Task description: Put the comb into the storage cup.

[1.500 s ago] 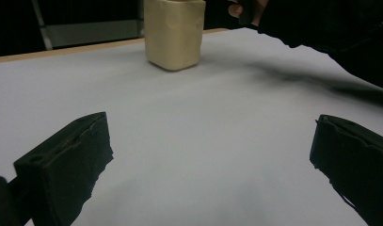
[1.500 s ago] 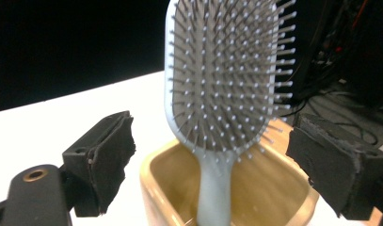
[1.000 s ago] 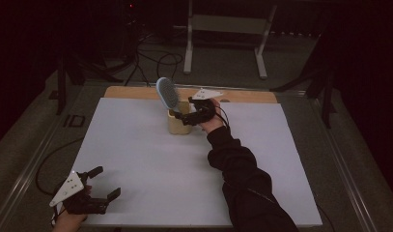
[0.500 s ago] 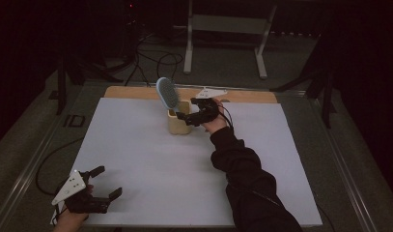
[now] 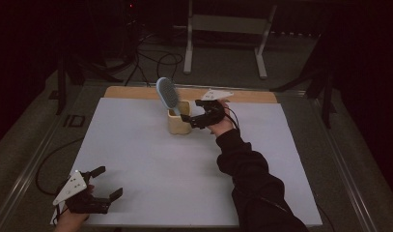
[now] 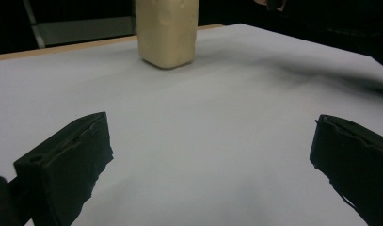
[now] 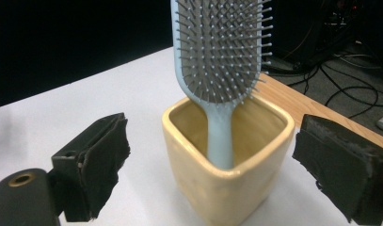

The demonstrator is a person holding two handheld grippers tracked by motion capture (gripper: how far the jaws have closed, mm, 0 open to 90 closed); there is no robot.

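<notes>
Right tongs (image 5: 186, 121) backed slightly off unlabelled cup (image 5: 177, 123).

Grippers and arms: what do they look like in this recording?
Both the left gripper and the right gripper are black, with two blocky, rough-edged jaws and a pale grey three-cornered plate on top. A dark cable trails from the left one. The right arm wears a black long sleeve.

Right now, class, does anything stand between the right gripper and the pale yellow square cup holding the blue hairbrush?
Nothing visible does. The right gripper has its jaws open on either side of the pale yellow square cup, with the blue hairbrush standing inside it.
</notes>
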